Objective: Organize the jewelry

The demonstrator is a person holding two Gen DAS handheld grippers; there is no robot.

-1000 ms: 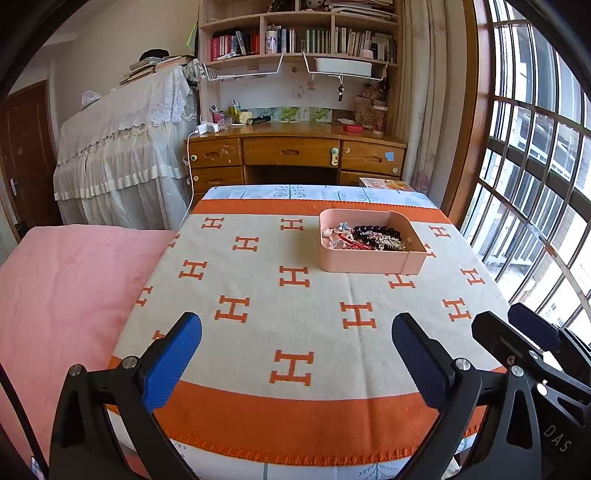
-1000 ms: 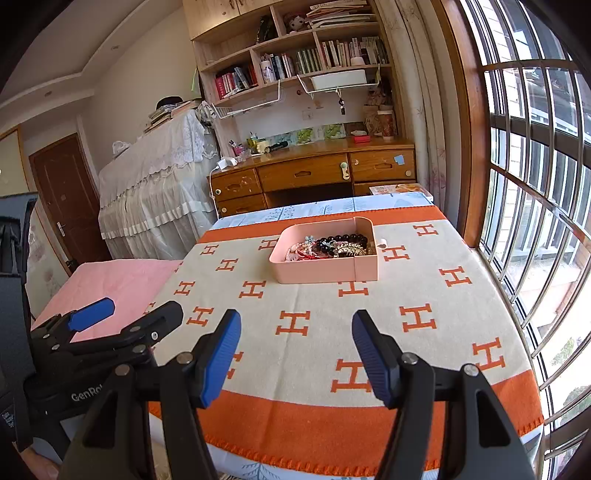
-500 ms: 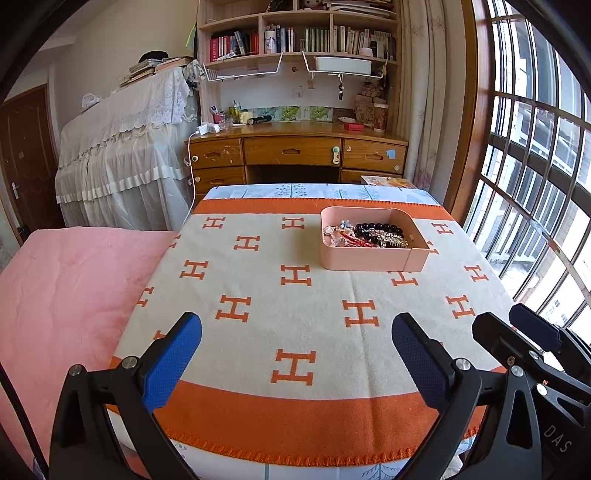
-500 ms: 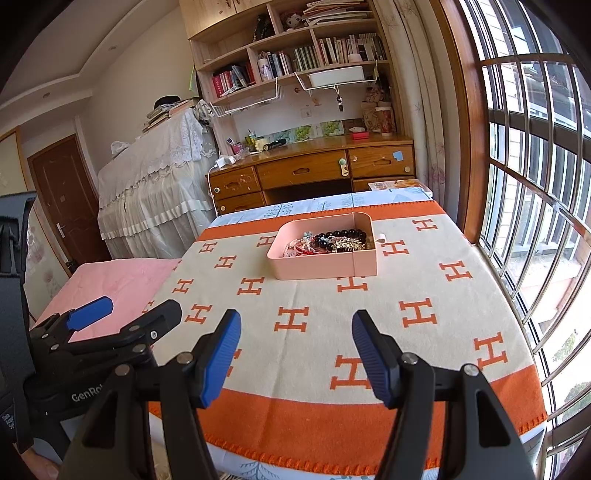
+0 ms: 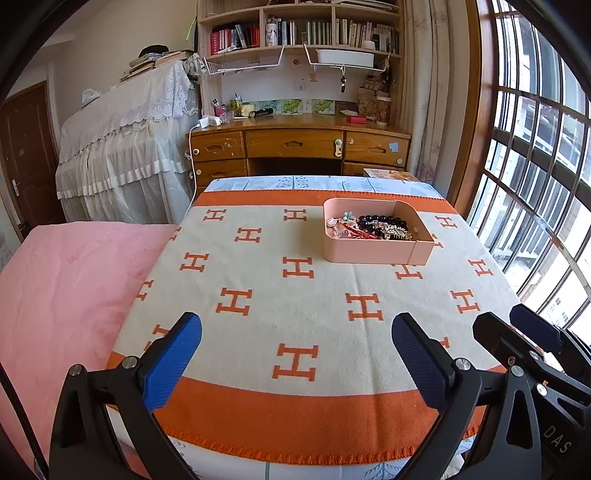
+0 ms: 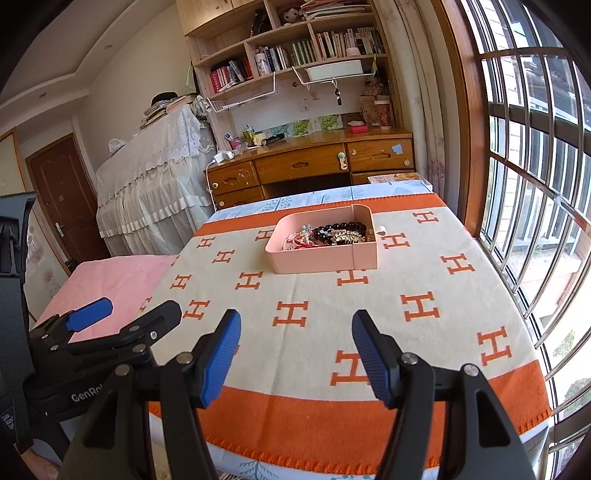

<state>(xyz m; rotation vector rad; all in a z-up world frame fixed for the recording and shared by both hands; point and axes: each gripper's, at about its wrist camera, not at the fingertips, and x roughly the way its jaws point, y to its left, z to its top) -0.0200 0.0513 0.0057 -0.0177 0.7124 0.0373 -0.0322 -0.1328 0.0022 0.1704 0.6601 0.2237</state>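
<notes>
**Both grippers spread wide above the blanket, holding nothing**

Left gripper (image 5: 296,360), black-framed with blue ribbed pads, hung over the near orange border of the blanket with its fingers spread wide apart and nothing between them. Its neighbour, the right gripper (image 6: 296,353), was built the same and likewise gaped open, empty, touching nothing. Each showed at the edge of the other's view: the right one low on the right side of the left camera, the left one low on the left side of the right camera.

Beneath them lay a cream woven blanket with orange H motifs and orange bands (image 5: 306,306), spread over a bed. Well beyond the fingertips, toward the far right part of the blanket, stood a shallow pink rectangular plastic tray (image 5: 369,254). Inside it sat a tangled heap of jewelry (image 5: 369,227): dark round beads, red cord and pale glinting pieces, all bunched toward the tray's far side.

A pink fleece cover (image 5: 74,280) lay to the left. Past the bed stood a wooden desk with drawers (image 5: 295,144), book-filled shelves (image 5: 299,33) above it, a white lace-draped piece of furniture (image 5: 125,147) and, on the right, a tall barred window (image 5: 535,166).
</notes>
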